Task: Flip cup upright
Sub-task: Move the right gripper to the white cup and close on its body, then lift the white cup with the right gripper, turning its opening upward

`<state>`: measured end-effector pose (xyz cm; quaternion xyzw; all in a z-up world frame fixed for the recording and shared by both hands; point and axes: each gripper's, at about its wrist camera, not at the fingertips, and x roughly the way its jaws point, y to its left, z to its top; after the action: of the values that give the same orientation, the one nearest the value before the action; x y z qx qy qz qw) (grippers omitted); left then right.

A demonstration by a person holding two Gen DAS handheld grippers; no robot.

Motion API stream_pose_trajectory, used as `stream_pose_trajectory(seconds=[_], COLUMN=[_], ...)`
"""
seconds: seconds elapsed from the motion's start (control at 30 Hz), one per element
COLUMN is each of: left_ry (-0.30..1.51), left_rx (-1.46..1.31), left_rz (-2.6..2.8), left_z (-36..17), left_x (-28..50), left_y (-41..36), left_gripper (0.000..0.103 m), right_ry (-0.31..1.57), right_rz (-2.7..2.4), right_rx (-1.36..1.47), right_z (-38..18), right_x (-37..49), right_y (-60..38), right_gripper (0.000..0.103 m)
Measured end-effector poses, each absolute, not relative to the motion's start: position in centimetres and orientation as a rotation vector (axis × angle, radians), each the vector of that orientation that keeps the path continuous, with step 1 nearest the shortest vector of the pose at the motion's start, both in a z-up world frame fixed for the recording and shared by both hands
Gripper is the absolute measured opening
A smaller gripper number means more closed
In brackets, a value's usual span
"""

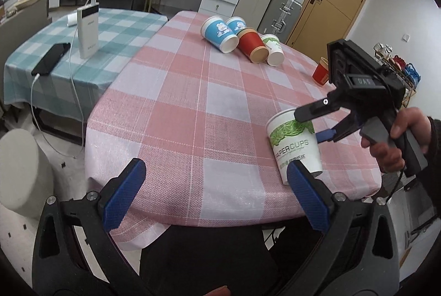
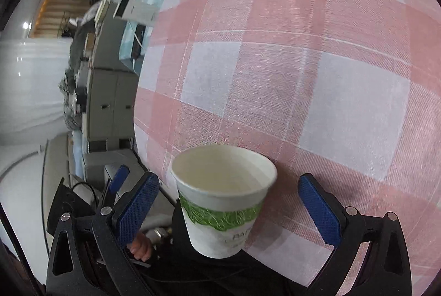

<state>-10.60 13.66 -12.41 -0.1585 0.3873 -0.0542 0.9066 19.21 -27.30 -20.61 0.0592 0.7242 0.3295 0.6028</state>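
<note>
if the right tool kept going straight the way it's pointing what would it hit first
Probably the upright white paper cup with green print, which stands between the open right tool's fingers. Beyond it lies the pink checked tablecloth. Depth is uncertain.

Black frames on left gripper (image 1: 213,195) and right gripper (image 2: 228,209), silver screws at pivots, blue cross-hatched pads (image 1: 125,195); grey trigger handle, black cable, bare-skinned hand (image 1: 397,141), dark sleeve.

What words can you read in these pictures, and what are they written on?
"PAPERCUPS": on the white and green paper cup near the table's front edge; the first letter is partly hidden.
Smaller lines under it: too small to read.
Display on the right gripper: characters too blurred to be sure.
White power bank: small print, unreadable.
Blue cartoon cups: pictures only, no readable words.
</note>
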Motion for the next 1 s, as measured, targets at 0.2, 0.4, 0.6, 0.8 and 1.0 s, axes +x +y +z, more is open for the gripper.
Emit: stream_pose_trajectory(seconds=[0.2, 0.4, 0.6, 0.8, 1.0], left_ry=[0.817, 0.820, 0.803, 0.817, 0.849], left_rx=[-0.360, -0.373, -0.397, -0.402, -0.390], left_rz=[-0.112, -0.112, -0.110, -0.123, -0.116], left_z=[-13.6, -14.0, -13.7, -13.9, -13.8], left_x=[-9.9, -9.7, -9.5, -9.2, -7.9], left_y=[14.6, 14.8, 15.0, 14.7, 13.7], left_gripper=[0.102, 0.102, 0.102, 0.102, 0.102], right_ry=[1.785, 1.817, 1.794, 1.707, 1.504], right_rz=[0.724, 0.753, 0.779, 0.832, 0.903], right_rx=[-0.053, -0.065, -0.046, 0.037, 0.222], right_z=[-21.3, -21.2, -20.6, -19.0, -17.0], right_x=[20.4, 20.3, 19.6, 19.9, 20.0], right_y=[-24.9, -24.2, -25.1, -25.9, -29.0], right_gripper=[0.102, 0.075, 0.072, 0.072, 0.072])
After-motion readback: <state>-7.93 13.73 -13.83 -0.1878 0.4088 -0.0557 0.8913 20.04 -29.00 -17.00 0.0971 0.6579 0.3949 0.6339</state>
